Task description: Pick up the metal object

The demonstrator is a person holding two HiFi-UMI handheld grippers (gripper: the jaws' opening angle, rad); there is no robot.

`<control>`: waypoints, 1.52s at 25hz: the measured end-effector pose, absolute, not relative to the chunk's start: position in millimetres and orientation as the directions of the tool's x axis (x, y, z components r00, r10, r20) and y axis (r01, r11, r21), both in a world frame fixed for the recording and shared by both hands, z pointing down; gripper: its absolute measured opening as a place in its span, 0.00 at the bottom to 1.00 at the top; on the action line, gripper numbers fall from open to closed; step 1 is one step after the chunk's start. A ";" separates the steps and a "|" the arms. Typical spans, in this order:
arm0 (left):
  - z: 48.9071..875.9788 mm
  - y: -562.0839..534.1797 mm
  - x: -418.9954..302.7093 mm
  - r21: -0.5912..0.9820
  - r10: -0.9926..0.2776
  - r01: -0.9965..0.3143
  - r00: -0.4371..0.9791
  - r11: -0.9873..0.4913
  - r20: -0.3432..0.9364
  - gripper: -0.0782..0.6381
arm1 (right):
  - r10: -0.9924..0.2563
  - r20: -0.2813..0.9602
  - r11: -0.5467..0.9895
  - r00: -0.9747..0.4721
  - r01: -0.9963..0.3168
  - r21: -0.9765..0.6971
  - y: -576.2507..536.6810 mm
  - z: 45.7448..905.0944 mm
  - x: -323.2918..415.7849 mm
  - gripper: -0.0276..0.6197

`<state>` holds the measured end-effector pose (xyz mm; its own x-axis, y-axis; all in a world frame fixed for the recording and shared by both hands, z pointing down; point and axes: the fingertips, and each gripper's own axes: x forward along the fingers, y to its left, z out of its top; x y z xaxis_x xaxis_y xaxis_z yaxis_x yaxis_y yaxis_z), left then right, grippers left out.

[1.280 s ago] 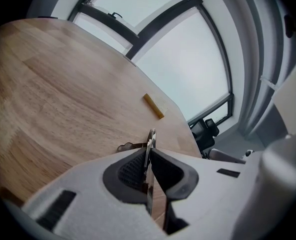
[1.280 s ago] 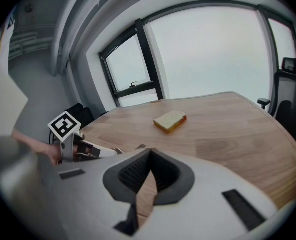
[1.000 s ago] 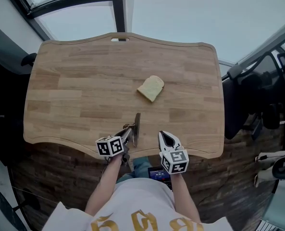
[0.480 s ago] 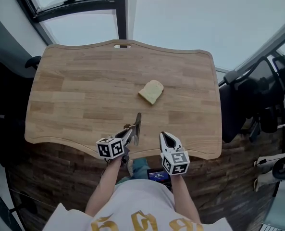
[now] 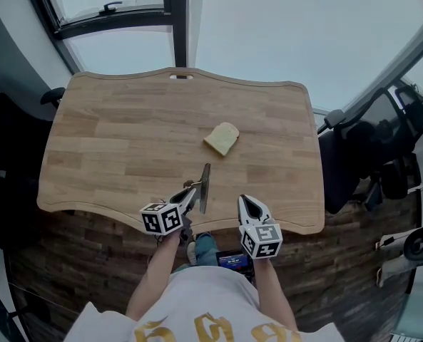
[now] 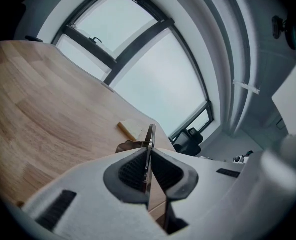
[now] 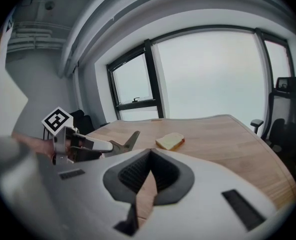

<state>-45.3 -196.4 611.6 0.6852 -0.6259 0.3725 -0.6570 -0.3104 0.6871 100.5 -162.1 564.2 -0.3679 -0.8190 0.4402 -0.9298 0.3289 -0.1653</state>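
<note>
Lifted: 1 metal object [image 5: 205, 187]; probably 1 bread slice [image 5: 222, 139].

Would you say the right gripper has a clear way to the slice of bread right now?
Probably yes: only bare table lies between the right gripper and the slice of bread; the metal blade in the left gripper sits off to the left.

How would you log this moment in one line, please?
left gripper: shut on metal object | right gripper: shut, empty | bread: on table

Thin metal blade [image 5: 205, 180], edge-up, in left gripper [image 5: 194, 194]
</note>
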 end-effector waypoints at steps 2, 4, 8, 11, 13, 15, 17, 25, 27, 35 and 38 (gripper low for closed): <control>601.4 -194.3 -44.0 0.688 -0.632 -0.647 0.692 -0.329 0.349 0.16 | -0.826 0.431 0.328 -0.363 -0.932 -0.156 -159.0 559.3 100.7 0.06; 591.9 -190.7 -44.0 0.686 -0.639 -0.641 0.695 -0.345 0.329 0.16 | -0.833 0.420 0.328 -0.359 -0.933 -0.147 -155.2 555.0 101.0 0.06; 574.7 -185.9 -45.0 0.677 -0.652 -0.637 0.697 -0.370 0.299 0.16 | -0.846 0.402 0.326 -0.352 -0.936 -0.133 -150.0 546.6 104.8 0.06; 563.2 -181.9 -44.3 0.672 -0.660 -0.632 0.698 -0.386 0.278 0.16 | -0.856 0.387 0.318 -0.342 -0.940 -0.126 -146.4 541.4 109.4 0.06; 553.7 -178.1 -44.2 0.669 -0.662 -0.626 0.703 -0.401 0.261 0.16 | -0.865 0.372 0.313 -0.337 -0.942 -0.126 -144.0 535.4 110.4 0.06; 543.9 -174.9 -44.9 0.669 -0.665 -0.617 0.707 -0.414 0.240 0.16 | -0.874 0.353 0.311 -0.334 -0.942 -0.123 -142.4 528.0 109.8 0.06; 536.0 -173.2 -45.3 0.669 -0.669 -0.611 0.709 -0.424 0.224 0.16 | -0.883 0.333 0.309 -0.331 -0.944 -0.120 -141.7 521.3 109.9 0.06; 520.9 -163.8 -40.6 0.647 -0.670 -0.612 0.714 -0.455 0.203 0.16 | -0.894 0.315 0.300 -0.318 -0.948 -0.106 -131.0 512.0 112.4 0.06; 519.5 -161.7 -39.6 0.648 -0.670 -0.609 0.715 -0.458 0.199 0.16 | -0.895 0.315 0.297 -0.316 -0.949 -0.107 -128.8 511.3 113.5 0.06; 512.8 -160.4 -43.3 0.652 -0.680 -0.604 0.710 -0.458 0.181 0.16 | -0.891 0.315 0.314 -0.328 -0.945 -0.095 -125.7 509.8 111.2 0.06; 511.9 -159.1 -44.9 0.654 -0.684 -0.604 0.707 -0.456 0.176 0.16 | -0.891 0.313 0.316 -0.329 -0.944 -0.093 -124.4 509.0 110.9 0.06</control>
